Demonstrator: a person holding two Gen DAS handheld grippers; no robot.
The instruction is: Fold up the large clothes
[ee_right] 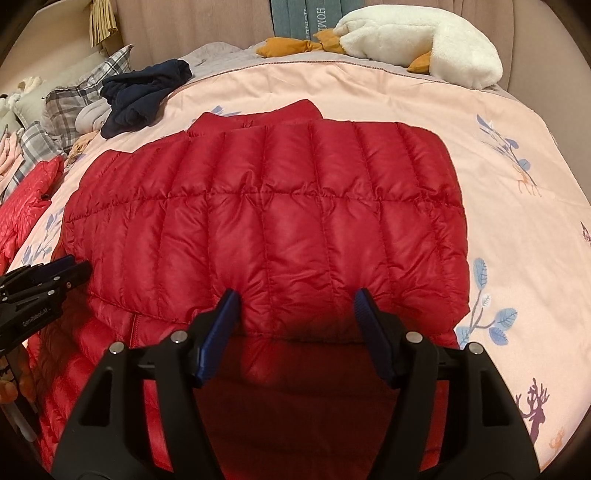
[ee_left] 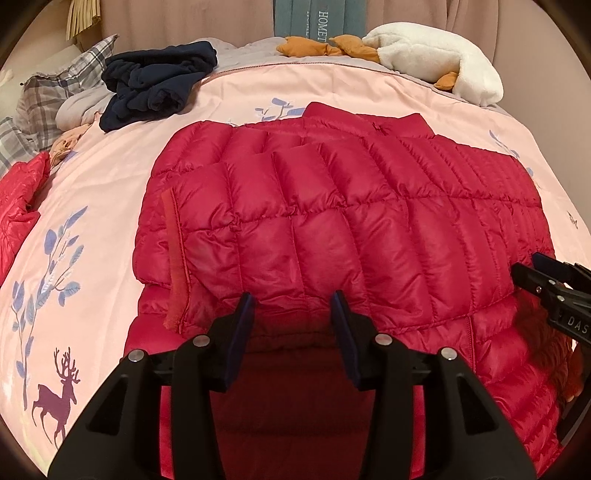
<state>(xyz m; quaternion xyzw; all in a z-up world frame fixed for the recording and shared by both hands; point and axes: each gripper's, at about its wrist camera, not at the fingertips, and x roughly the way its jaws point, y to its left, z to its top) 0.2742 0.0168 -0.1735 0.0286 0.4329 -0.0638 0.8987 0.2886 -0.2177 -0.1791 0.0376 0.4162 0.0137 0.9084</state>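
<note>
We see a red quilted jacket (ee_left: 332, 206), pink deer-and-leaf printed duvet (ee_left: 92, 206), navy garment (ee_left: 159, 81) at ten o'clock, white plush (ee_left: 436, 55) at one o'clock.

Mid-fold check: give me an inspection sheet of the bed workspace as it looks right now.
Surface: pink deer-print duvet on a bed.
Job's things: red down jacket laid flat, sleeves folded over the body, collar at the far edge.
Clutter: navy garment, white plush goose, plaid pillow, second red jacket at left edge.
Grippers: left gripper and right gripper both open at the jacket's near fold, gripping nothing.
Cables: nothing seen.
Surroundings: padded headboard, teal cushion.
</note>
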